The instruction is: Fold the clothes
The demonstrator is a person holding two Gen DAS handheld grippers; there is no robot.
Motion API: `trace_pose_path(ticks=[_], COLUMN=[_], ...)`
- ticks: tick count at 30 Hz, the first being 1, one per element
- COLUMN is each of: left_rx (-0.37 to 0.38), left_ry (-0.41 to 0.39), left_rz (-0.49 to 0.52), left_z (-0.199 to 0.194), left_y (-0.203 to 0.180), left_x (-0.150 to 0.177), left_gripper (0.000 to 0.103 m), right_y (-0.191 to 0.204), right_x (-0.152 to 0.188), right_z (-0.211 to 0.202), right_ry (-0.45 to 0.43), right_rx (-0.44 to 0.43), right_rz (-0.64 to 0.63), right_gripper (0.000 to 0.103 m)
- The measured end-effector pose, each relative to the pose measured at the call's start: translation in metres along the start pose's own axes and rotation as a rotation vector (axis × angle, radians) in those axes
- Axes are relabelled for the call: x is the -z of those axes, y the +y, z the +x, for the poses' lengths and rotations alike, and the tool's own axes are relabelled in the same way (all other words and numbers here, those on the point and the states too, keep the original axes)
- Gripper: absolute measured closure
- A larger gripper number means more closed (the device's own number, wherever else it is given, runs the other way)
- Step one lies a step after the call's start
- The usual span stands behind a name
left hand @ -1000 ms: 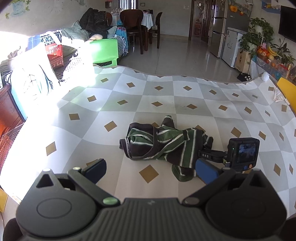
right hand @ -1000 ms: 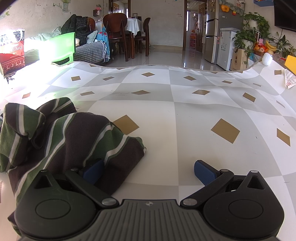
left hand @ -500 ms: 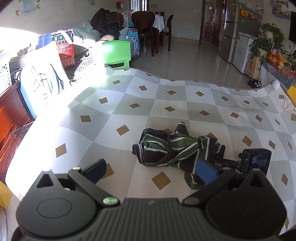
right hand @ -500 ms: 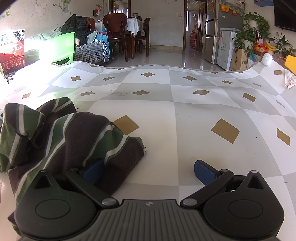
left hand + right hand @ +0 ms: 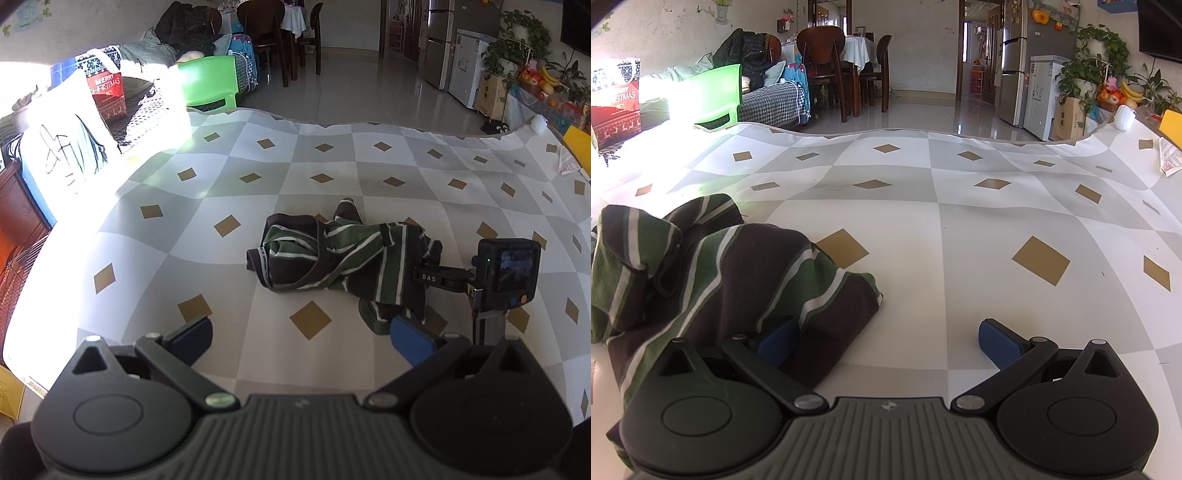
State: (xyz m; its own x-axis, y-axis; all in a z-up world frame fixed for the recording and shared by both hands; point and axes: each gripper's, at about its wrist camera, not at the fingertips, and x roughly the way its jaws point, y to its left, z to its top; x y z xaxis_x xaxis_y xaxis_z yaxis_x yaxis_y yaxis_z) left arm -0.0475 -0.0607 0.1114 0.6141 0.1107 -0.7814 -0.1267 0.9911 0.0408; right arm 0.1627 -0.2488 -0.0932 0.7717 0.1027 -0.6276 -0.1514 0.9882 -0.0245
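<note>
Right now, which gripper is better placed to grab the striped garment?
Right gripper: open, one finger already against the crumpled striped garment. The left gripper hovers open, short of it.

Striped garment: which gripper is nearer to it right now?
Right. The right gripper sits at the striped garment, one finger tucked against the cloth; the left gripper hovers back, open, clear of it.

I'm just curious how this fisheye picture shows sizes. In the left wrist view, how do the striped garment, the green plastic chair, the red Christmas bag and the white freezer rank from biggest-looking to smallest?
1. striped garment, clearly largest, though nearest
2. green plastic chair
3. white freezer, close to the chair; unsure
4. red Christmas bag, smallest
</note>
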Motion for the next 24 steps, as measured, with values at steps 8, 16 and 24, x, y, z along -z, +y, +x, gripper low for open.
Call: trace_pose_path(ticks=[8,16,24], left_rx=[0.028,-0.020,0.016], left_ry=[0.007,-0.061,-0.068], left_rz=[0.068,0.148,0.167], left_z=[-0.002,-0.014,-0.025], left_y=[-0.026,-0.040,-0.045], left_x=[0.011,0.015,0.019], left_gripper=[0.000,0.000,0.000], right_y=[0.000,0.000,0.000], right_x=[0.000,0.000,0.000], right_z=[0.000,0.000,0.000], right_ry=[0.000,0.000,0.000], right_rx=[0.000,0.000,0.000], right_rz=[0.000,0.000,0.000], right_gripper=[0.000,0.000,0.000])
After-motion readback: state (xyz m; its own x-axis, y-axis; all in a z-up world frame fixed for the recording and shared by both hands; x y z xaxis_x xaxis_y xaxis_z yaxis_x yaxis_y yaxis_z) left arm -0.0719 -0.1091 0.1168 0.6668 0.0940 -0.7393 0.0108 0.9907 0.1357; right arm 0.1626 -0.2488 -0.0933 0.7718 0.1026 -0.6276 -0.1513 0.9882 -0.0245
